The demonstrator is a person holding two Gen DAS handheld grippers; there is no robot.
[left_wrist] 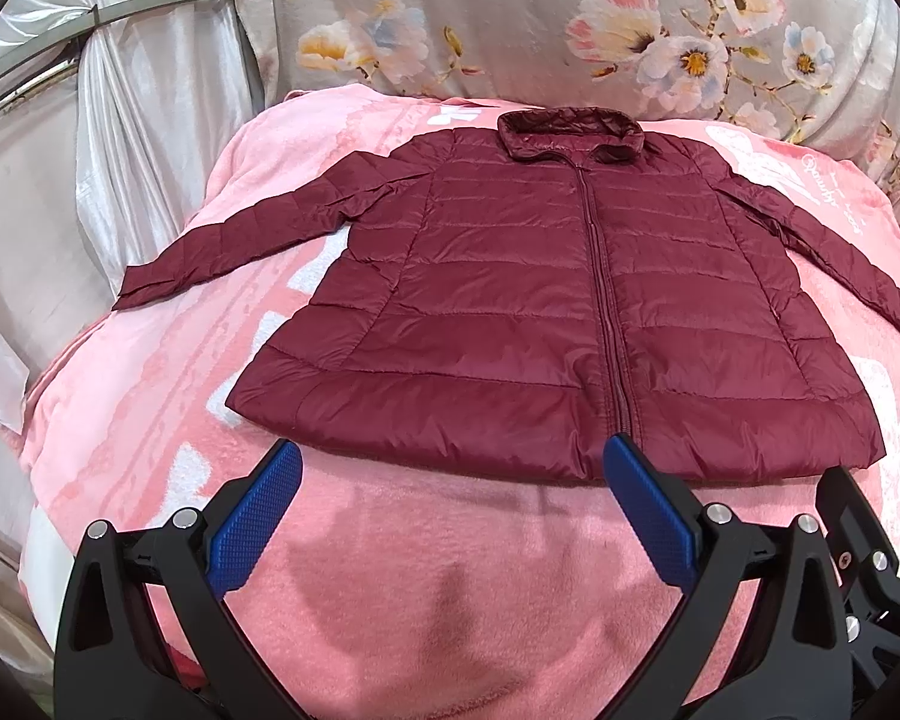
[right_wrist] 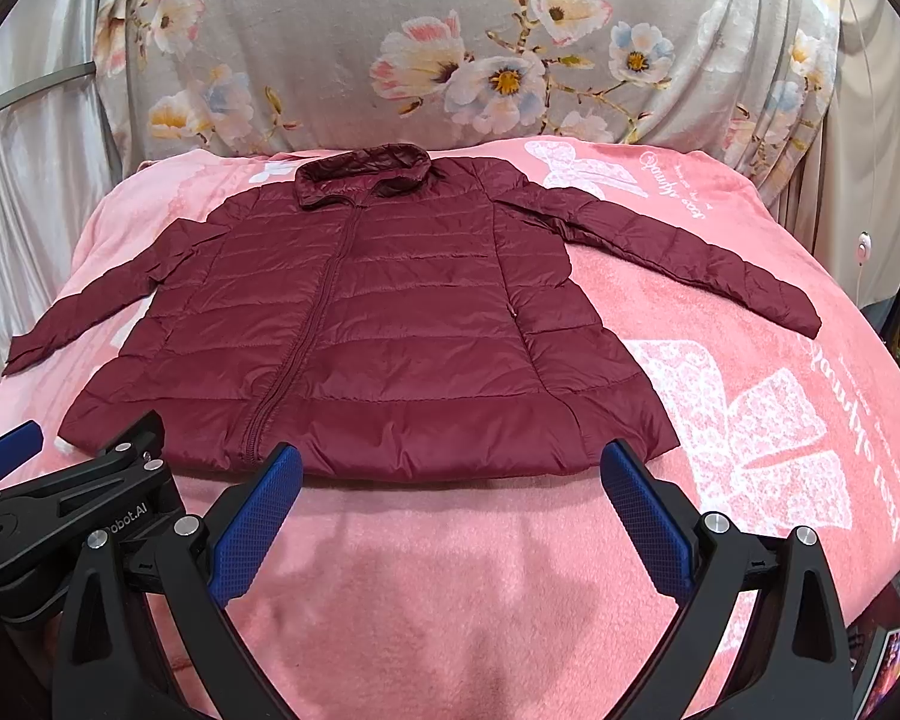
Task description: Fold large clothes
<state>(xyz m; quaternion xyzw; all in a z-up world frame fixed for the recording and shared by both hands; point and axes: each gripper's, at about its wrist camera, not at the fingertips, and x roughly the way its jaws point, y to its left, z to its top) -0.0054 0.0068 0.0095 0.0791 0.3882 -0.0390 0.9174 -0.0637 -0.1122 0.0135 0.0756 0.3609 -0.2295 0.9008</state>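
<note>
Left tongs spread wide, blue pads apart, nothing between them, hovering over bare pink blanket just short of the jacket hem. Right tongs likewise wide open and empty, tips near the hem on the wearer's-left side of the zip. Seen from the right wrist, left tongs' black frame at lower left, one blue pad showing.

Dark red quilted jacket laid flat, front up, zipped, on the blanket-covered bed; collar at the far end, hem nearest the cameras. Both sleeves stretched outward and angled toward the near side: one sleeve reaching the bed's left edge, the other sleeve lying across white bow prints. Floral bedding piled behind the collar; silvery curtain to the left.
</note>
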